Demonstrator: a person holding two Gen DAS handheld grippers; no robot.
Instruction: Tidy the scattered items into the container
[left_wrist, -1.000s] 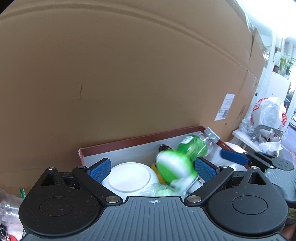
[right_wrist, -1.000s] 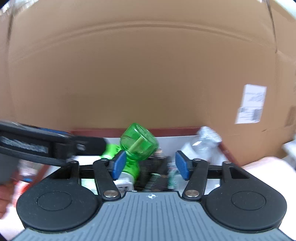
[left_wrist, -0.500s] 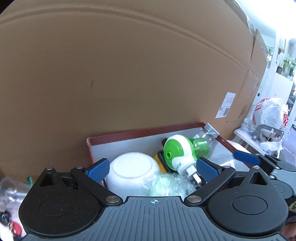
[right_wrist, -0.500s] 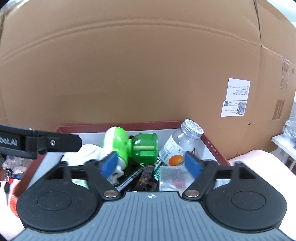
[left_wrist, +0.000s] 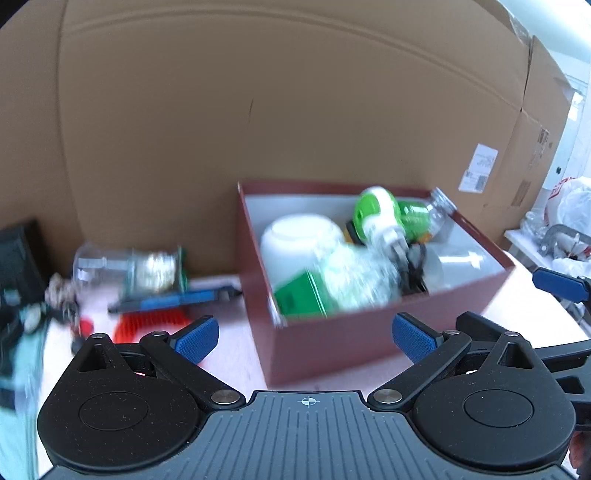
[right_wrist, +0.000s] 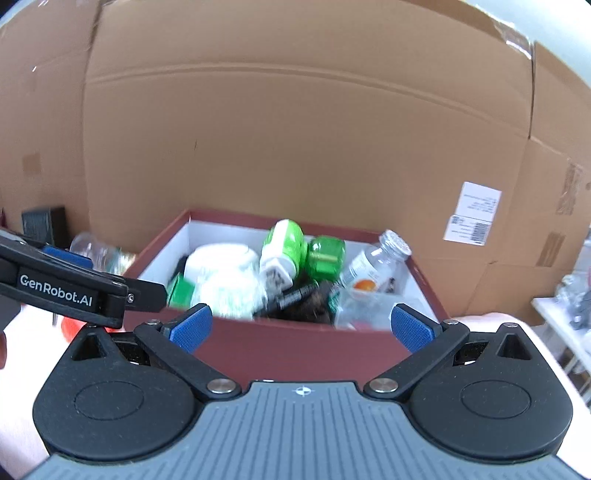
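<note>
A dark red box (left_wrist: 369, 332) with a white inside holds an upturned white bowl (left_wrist: 299, 236), a green-and-white plug-in device (left_wrist: 376, 214), a green carton (left_wrist: 303, 299), crumpled clear plastic and a clear bottle (left_wrist: 439, 206). My left gripper (left_wrist: 306, 338) is open and empty, back from the box's near left corner. In the right wrist view the box (right_wrist: 295, 350) sits straight ahead, with the device (right_wrist: 284, 247), the bottle (right_wrist: 373, 266) and a black pen (right_wrist: 291, 295) inside. My right gripper (right_wrist: 302, 328) is empty in front of the box wall, its jaws still opening wide.
Left of the box, a clear jar (left_wrist: 125, 269) lies on its side on the pale table with a blue-handled tool (left_wrist: 177, 299), a red brush (left_wrist: 151, 325) and small clutter. A tall cardboard wall (left_wrist: 295, 110) stands behind. A white side table with bags (left_wrist: 569, 221) is at the right.
The green-and-white device dropped clear of my right gripper and now lies in the box. Both grippers drew back from the box, the right jaws widened, and the left view swung left.
</note>
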